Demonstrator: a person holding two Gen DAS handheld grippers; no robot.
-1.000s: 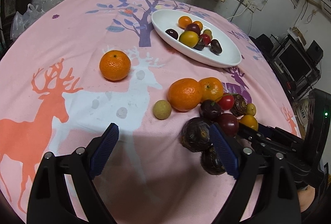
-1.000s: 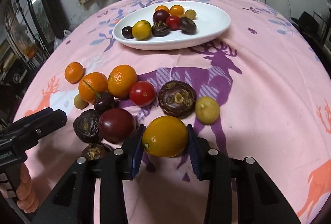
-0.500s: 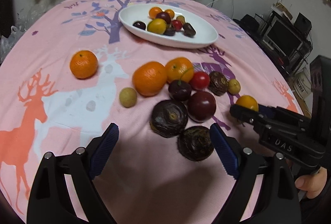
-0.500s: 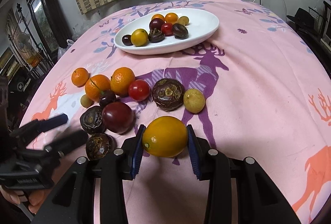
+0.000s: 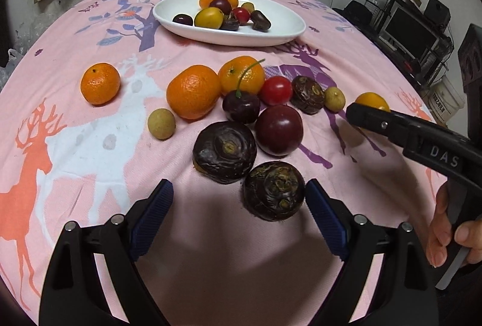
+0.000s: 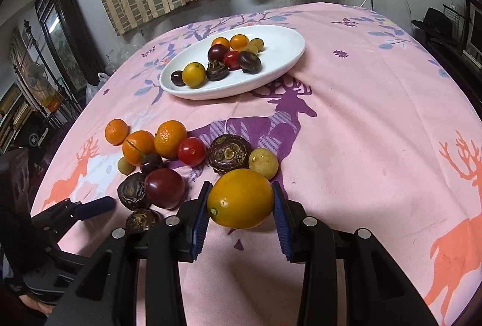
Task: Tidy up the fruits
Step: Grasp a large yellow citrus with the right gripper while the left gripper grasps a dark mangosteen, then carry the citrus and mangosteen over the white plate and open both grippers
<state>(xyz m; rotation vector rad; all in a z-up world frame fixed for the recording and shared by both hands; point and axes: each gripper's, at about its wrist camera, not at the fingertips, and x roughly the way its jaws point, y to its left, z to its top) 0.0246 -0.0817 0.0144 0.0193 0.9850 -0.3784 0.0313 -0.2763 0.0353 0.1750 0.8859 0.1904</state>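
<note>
My right gripper [image 6: 239,202] is shut on a yellow-orange fruit [image 6: 240,199] and holds it above the pink cloth; the fruit also shows in the left wrist view [image 5: 372,101]. My left gripper [image 5: 238,211] is open and empty, with a dark brown water chestnut [image 5: 273,195] close to its right finger. A cluster of loose fruit lies ahead: mandarins [image 5: 193,95], a red tomato [image 5: 275,90], a dark plum [image 5: 278,130], a cherry [image 5: 241,106]. A white oval plate [image 6: 280,67] at the far side holds several small fruits.
A lone mandarin [image 5: 100,83] lies left of the cluster. Two small pale green fruits [image 5: 161,124] lie on the cloth. The round table's cloth [image 6: 376,130] drops off at the right. Shelves and equipment [image 5: 412,30] stand beyond the table's right edge.
My right gripper has lifted the yellow-orange fruit off the cloth and drawn back a little. My left gripper has swung right, bringing the fruit cluster to the centre of its view.
</note>
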